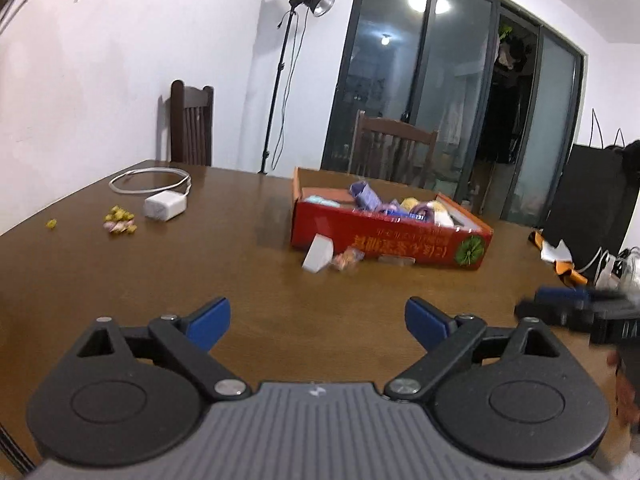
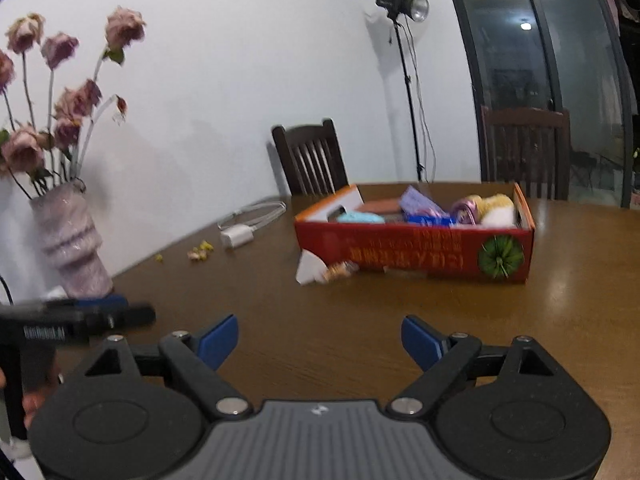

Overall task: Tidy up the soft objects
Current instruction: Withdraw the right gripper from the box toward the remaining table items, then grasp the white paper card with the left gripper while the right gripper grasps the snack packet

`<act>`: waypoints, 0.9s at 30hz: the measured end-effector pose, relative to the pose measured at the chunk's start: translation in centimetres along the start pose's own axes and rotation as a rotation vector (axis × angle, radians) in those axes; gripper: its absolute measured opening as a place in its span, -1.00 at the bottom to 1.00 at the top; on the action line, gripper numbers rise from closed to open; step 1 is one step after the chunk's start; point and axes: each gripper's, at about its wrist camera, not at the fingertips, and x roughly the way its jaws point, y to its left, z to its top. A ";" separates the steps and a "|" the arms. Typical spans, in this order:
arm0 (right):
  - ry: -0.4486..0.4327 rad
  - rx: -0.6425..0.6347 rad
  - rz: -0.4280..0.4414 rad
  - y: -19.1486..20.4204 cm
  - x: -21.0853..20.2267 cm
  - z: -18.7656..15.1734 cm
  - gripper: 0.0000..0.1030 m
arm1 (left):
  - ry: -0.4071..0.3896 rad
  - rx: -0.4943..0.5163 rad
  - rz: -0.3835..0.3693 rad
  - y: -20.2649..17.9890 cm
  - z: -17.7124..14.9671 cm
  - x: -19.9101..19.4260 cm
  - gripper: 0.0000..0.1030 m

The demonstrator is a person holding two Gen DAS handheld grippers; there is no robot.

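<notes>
Both grippers, left gripper and right gripper, hover empty with fingers spread, short of the red box, seemingly ready to gather soft items.

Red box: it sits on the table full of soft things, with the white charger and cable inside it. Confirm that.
Wrong on one point. The charger and cable lie on the table, apart from the red box, as the left wrist view shows. The box does hold soft things.

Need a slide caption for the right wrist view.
Open right tongs hover empty over the wooden table, facing a red box filled with soft items.
</notes>
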 end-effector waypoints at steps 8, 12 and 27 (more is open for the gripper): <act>0.038 0.052 -0.030 -1.7 2.2 -0.2 0.72 | 0.038 0.081 -0.059 -0.4 3.0 10.0 0.38; 0.058 0.051 -0.054 -2.1 4.1 0.0 0.72 | 0.078 0.091 -0.056 0.0 4.2 15.7 0.28; 0.135 0.097 -0.049 -0.8 18.1 5.2 0.15 | 0.062 -0.139 0.039 7.1 6.4 19.0 -0.60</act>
